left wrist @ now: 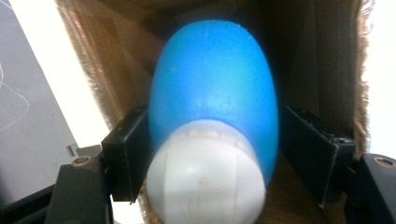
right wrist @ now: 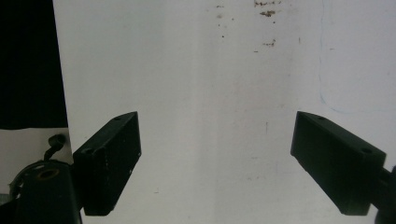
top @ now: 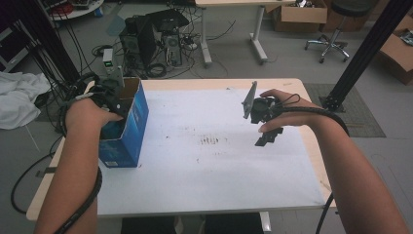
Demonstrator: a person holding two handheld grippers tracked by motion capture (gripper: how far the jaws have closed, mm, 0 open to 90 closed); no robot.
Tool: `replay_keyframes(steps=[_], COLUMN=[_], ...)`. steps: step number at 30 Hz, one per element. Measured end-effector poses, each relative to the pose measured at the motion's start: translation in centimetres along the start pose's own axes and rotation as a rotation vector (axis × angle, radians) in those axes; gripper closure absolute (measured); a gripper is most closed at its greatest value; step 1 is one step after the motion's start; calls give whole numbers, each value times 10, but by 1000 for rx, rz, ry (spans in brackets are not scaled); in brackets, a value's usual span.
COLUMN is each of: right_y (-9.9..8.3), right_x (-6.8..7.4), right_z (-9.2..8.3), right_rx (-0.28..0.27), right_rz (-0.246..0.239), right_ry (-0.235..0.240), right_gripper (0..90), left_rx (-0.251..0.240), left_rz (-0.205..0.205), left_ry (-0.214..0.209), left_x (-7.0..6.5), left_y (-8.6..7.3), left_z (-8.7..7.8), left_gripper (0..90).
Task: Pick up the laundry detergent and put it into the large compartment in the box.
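In the high view both forearms enter from six o'clock. The left gripper (top: 113, 97), at about nine o'clock on the table, dips into the open top of a blue cardboard box (top: 127, 131). In the left gripper view a blue bottle with a white cap (left wrist: 212, 102) sits between the jaws inside the box; the left jaw touches its side, while a thin gap shows at the right one, so the jaws stand slightly apart around it. The right gripper (top: 268, 139), at three o'clock, hangs over the white tabletop (top: 204, 180) with its jaws wide apart and nothing between them. Beyond the table, at twelve o'clock, computer towers (top: 151, 44) and cables lie on the grey floor; an office chair (top: 336, 29) stands at one o'clock.
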State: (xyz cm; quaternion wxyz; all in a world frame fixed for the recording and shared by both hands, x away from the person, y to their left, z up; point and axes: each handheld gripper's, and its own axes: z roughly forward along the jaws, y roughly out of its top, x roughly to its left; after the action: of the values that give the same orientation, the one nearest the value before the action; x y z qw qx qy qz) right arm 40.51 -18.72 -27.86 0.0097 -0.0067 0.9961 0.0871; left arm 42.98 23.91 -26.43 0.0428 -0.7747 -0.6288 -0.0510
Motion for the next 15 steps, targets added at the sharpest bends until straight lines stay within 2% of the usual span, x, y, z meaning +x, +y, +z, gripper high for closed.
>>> replay_keyframes(steps=[9,15], right_y=[1,1], right_x=[1,1], right_z=[-1,-1], right_rx=[0,1], right_rz=[-1,-3], right_ry=[-3,-3], right_gripper=[161,162], left_rx=[-25,-24], left_rz=[-14,-13], left_ry=[5,12], left_x=[2,3], left_y=[-3,-5], left_z=[-13,-17], left_gripper=[249,209])
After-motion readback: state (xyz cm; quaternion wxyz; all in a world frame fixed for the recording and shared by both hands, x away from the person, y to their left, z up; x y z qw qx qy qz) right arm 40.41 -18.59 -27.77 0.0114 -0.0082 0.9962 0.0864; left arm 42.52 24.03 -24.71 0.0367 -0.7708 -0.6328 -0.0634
